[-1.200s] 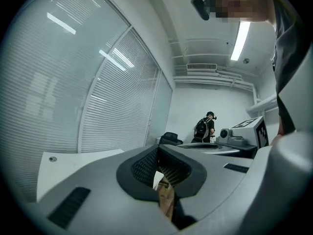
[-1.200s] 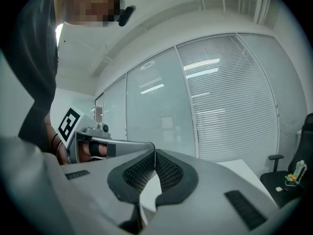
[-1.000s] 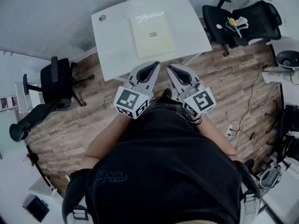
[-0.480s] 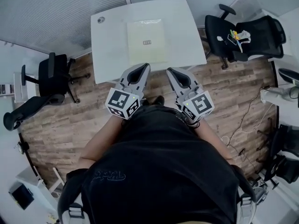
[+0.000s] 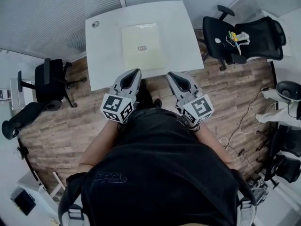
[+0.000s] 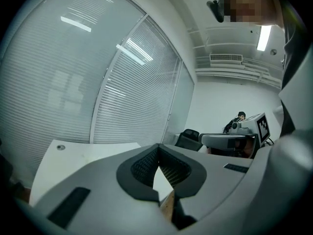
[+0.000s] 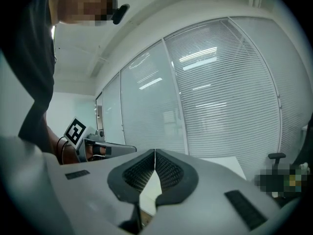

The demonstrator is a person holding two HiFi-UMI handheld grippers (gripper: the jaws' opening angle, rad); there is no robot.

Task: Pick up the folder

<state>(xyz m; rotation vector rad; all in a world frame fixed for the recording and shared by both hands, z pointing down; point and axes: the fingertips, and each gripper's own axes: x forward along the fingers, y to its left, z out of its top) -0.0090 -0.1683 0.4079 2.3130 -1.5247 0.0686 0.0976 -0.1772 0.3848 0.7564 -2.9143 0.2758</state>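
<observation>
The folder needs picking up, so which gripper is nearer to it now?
Left, slightly. The left gripper sits just short of the near edge of the folder, in line with it; the right gripper sits off its near right corner. Neither touches it.

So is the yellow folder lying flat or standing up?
Lying flat. In the head view the pale yellow folder shows its whole cover, face up on the white table.
</observation>
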